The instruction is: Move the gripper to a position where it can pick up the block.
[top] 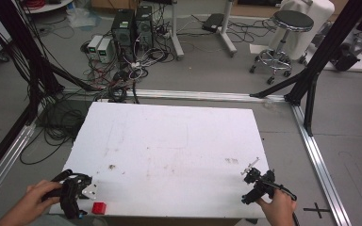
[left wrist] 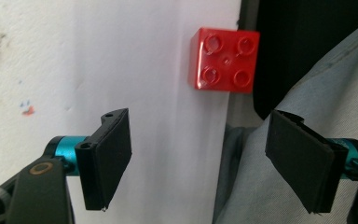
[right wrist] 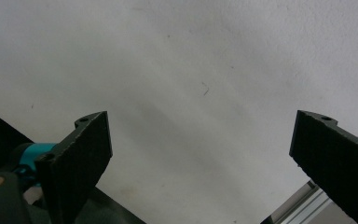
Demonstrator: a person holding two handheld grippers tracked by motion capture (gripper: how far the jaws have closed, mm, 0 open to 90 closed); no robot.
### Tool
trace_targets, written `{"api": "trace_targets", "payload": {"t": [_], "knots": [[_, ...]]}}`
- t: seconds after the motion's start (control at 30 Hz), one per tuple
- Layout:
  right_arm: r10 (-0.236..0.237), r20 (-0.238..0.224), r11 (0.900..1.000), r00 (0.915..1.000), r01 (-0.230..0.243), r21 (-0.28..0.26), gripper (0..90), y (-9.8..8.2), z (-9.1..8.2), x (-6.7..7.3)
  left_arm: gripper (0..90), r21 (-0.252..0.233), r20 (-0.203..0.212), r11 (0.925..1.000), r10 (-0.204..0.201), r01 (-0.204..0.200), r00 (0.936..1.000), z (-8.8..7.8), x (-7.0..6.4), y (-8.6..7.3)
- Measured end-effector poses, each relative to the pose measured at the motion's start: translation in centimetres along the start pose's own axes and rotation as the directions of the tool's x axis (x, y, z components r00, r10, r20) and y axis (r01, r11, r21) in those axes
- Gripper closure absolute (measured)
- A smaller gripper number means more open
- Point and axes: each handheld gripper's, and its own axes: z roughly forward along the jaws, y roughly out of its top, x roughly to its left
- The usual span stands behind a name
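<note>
A black-seated stool [top: 290, 28] and two computer towers [top: 133, 26] stand on the cable-strewn floor.

A red brick [top: 99, 207] is being carried near the front edge of the stained white table [top: 179, 141].

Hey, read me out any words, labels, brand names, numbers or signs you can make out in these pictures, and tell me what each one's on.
None can be read.
Red brick: the stud tops carry raised marks, too blurred to read.
White table: smudges and specks, no writing.
Floor right of the table: a black cross mark, a sign, not text.
Boxes on the floor behind the table: green lit fronts, too small to read.
</note>
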Motion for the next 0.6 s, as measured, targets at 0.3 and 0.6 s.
{"api": "trace_targets", "payload": {"t": [0.3, 0.6], "knots": [[0.001, 0.003, 1.0, 1.0, -0.001, 0.003, 4.9, 0.1, 0.0, 0.1, 22.9, 0.018, 0.019, 0.9994, 0.03, -0.03, 0.9994, 0.9, -0.6, 1.1], [-0.001, -0.001, 1.0, 1.0, 0.001, 0.004, 4.9, 0.1, 0.0, 0.1, 23.0, 0.055, 0.037, 0.9958, 0.071, -0.073, 0.9968, 1.7, -0.9, 2.4]]}}
